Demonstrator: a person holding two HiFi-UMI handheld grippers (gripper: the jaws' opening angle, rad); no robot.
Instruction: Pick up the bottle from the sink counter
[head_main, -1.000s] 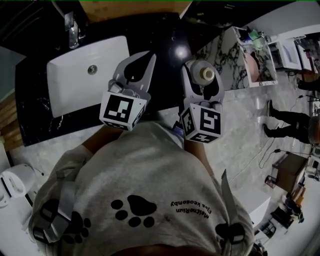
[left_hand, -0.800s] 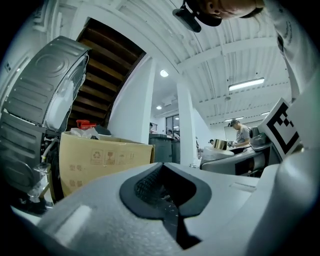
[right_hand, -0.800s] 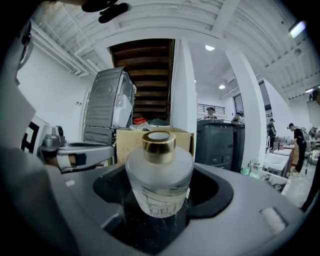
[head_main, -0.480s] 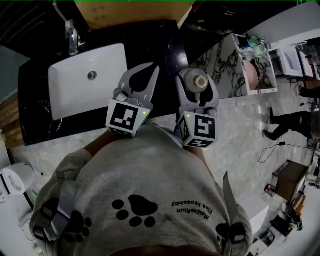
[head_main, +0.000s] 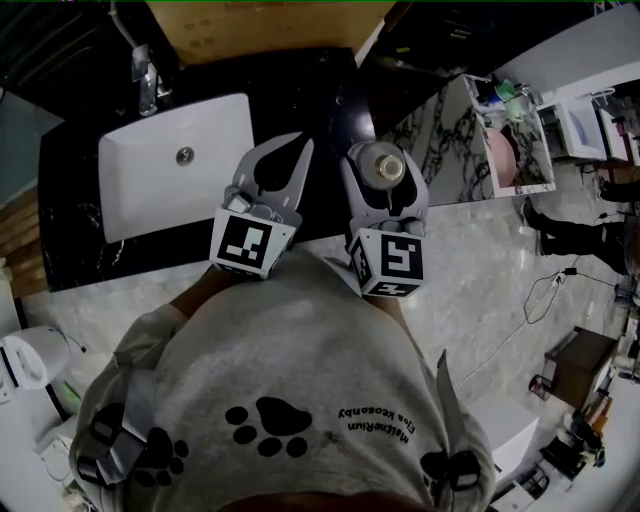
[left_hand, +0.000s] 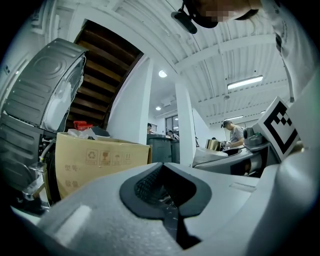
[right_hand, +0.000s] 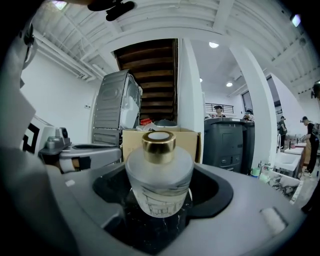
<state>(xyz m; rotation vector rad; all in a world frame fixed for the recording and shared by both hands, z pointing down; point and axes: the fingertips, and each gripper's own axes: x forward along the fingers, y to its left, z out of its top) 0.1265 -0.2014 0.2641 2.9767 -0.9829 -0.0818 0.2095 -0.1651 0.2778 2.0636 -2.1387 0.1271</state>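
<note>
Bottle (right_hand: 159, 175) – frosted glass with a gold collar – stands upright in the hollow of the right gripper (head_main: 384, 172), whose jaws are clamped against its sides above the black counter (head_main: 340, 90), right of the white sink (head_main: 150, 190). Whether its base touches the stone, I cannot tell. Just beside it, the left gripper (head_main: 288, 152) has its jaws pressed together on nothing.

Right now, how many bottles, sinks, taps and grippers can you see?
bottle: 1
sink: 1
tap: 1
hand-held gripper: 2, the left hand-held gripper and the right hand-held gripper
Total: 5
</note>
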